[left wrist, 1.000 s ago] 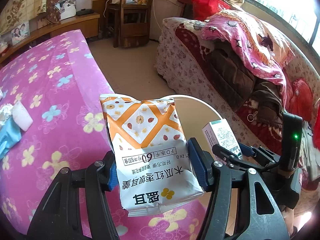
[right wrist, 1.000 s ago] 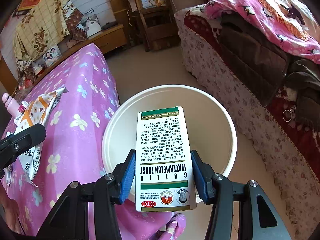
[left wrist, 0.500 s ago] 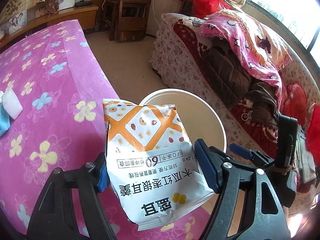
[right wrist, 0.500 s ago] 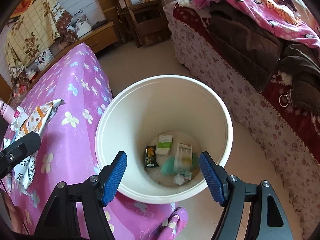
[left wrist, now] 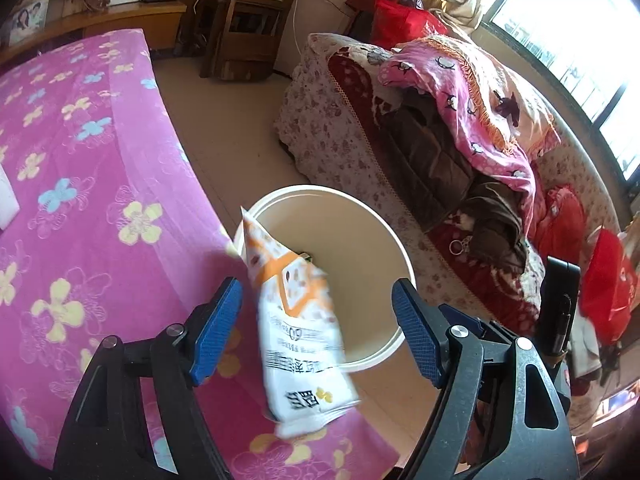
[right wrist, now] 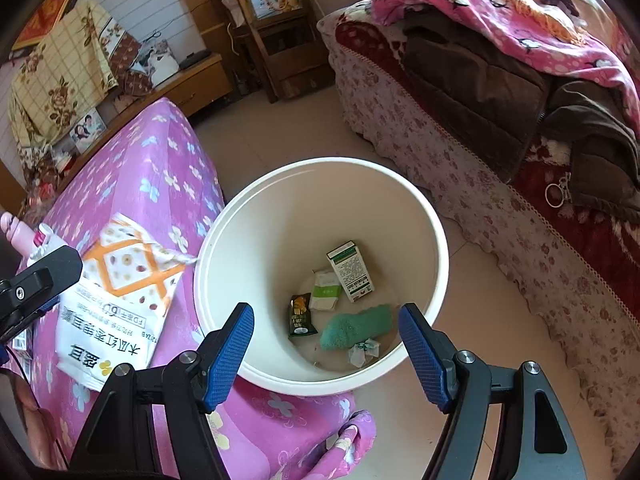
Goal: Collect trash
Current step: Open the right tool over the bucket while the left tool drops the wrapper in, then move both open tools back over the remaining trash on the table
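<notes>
Item, release step: my left tool [left wrist: 318, 330] spread, white-and-orange foil snack bag [left wrist: 298, 332] loose at the rim of the round white plastic bin [right wrist: 434, 232], my right tool [right wrist: 326, 346] spread empty above it; next, I judge, nudging the bag inside.

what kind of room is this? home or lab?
Most likely a lived-in home, a living room or bedroom. A sofa with a floral cover is piled with blankets and clothes, a pink flowered cloth covers the nearby surface, and a wooden shelf stands by the wall. A white bin sits on the tiled floor.
</notes>
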Motion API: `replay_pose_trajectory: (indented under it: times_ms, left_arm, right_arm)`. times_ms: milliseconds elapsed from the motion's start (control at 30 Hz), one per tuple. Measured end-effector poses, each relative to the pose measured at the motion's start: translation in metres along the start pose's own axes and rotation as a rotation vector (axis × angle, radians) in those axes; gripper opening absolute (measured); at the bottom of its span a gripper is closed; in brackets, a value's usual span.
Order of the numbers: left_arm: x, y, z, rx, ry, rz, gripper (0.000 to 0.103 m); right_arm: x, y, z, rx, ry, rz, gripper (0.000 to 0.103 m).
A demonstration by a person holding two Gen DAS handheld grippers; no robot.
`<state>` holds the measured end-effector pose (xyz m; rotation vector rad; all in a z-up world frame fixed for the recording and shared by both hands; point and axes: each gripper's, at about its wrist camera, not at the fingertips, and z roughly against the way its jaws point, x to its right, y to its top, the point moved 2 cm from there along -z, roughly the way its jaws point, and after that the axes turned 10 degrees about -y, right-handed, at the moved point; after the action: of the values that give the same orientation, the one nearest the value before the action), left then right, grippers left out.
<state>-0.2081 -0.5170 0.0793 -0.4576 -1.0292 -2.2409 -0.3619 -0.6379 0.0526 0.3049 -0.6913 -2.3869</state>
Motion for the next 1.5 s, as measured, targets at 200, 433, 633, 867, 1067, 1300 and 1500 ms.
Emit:
replay_pose_trajectory:
  times_ms: [200, 433, 633, 867, 1067, 1300, 1500]
  left_arm:
    - [-0.001, -0.003, 0.001, -0.007, 0.020, -0.001, 0.077]
    - [-0.004, -0.010, 0.020, 0.026, 0.142, -0.059, 0.077]
    - [-0.017, -0.020, 0.047, 0.057, 0.224, -0.070, 0.077]
    - [-0.047, -0.034, 0.093, 0.100, 0.315, -0.023, 0.077]
    - [-0.074, -0.048, 0.141, 0.142, 0.375, 0.026, 0.077]
    - [-0.111, -0.072, 0.203, 0.179, 0.447, 0.087, 0.077]
    - [-0.148, -0.096, 0.254, 0.199, 0.545, 0.119, 0.077]
  right_arm:
    - [0.006, 0.000, 0.003, 0.002, 0.003, -0.018, 0.072]
    - [-0.010, -0.006, 0.007, -0.002, 0.022, 0.013, 0.073]
    - [-0.039, -0.010, 0.021, 0.014, 0.047, 0.062, 0.073]
    - [-0.081, -0.013, 0.044, 0.050, 0.078, 0.127, 0.073]
    - [-0.129, -0.021, 0.061, 0.067, 0.124, 0.188, 0.074]
    - [-0.190, -0.040, 0.073, 0.063, 0.182, 0.273, 0.075]
    - [-0.243, -0.057, 0.079, 0.051, 0.234, 0.358, 0.075]
